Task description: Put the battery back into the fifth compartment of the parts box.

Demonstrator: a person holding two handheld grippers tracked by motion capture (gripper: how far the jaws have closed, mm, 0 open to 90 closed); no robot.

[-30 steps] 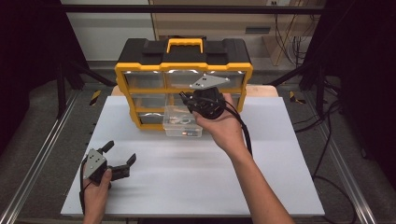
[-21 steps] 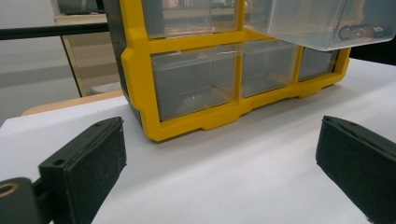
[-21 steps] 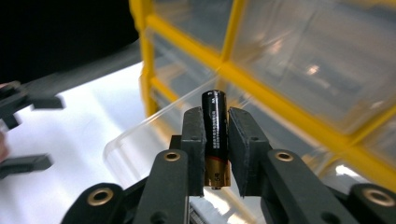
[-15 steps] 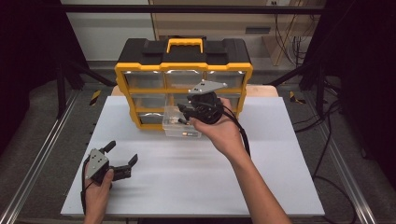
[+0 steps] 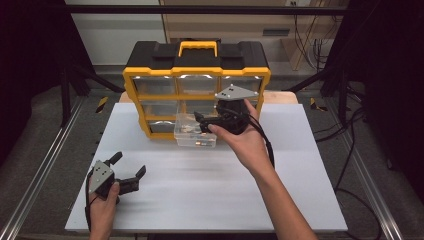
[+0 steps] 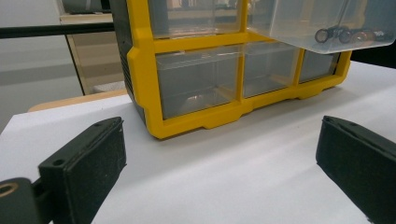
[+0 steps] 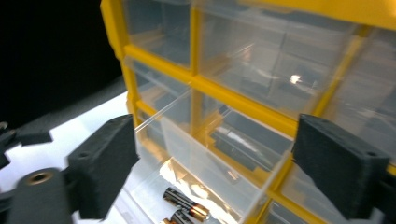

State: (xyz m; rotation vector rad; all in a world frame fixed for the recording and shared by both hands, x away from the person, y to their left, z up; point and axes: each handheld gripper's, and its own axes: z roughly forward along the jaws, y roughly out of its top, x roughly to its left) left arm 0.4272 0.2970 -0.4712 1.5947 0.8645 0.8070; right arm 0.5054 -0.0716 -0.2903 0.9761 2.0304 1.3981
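High view, open drawer (image 5: pixel 195 131), yellow organizer (image 5: pixel 196 75), right claw (image 5: pixel 206 121) spread above

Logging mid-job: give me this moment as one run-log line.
right gripper: just opened, above pulled-out clear drawer | batteries in drawer | left gripper: open, idle on table | organizer: other drawers shut

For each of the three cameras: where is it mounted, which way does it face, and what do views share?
High view: above the table's near side, looking forward and down on the organizer; both forearms, left gripper, right gripper.
Left gripper view: low on the table, facing the organizer's bottom row; own open jaws.
Right gripper view: over the pulled-out drawer, its batteries; own jaws, just opened.
All share the drawer.
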